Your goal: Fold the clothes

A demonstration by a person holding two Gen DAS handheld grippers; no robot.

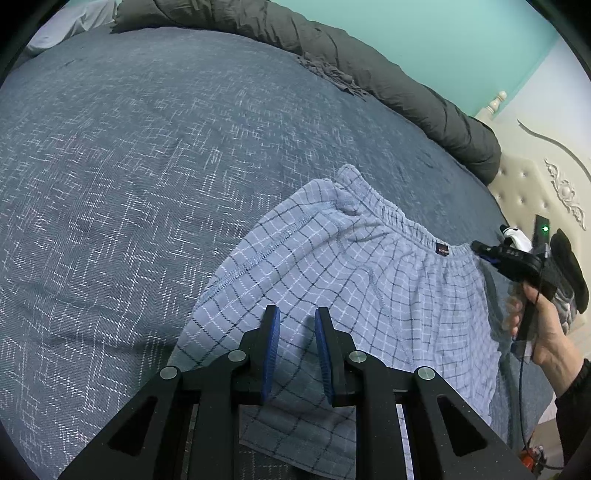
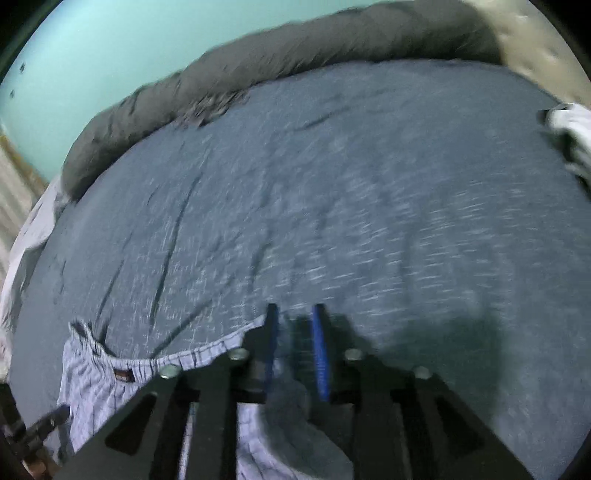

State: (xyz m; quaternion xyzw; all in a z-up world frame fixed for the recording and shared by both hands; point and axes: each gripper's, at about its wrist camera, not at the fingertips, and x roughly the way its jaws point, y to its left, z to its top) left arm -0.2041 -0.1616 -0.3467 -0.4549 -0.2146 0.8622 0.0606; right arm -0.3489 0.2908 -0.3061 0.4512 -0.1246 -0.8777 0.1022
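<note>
Left wrist | shorts (image 1: 332,288) waistband toward headboard | left gripper (image 1: 297,325) slightly parted, empty | right gripper (image 1: 480,248) unclear

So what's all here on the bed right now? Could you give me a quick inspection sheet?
Surface: blue woven bedspread, a few creases.
Job's things: checked shorts spread near the bed's edge, waistband away from the left camera.
Clutter: rolled grey duvet along the far side; something white at the right edge, too blurred to name.
Grippers: left hand-held gripper over the shorts, jaws slightly apart, no fabric pinched. Right hand-held gripper at the waistband corner; grip unclear through blur.
Cables: a dark cable hangs below the person's hand.
Surroundings: turquoise wall, cream tufted headboard.
</note>
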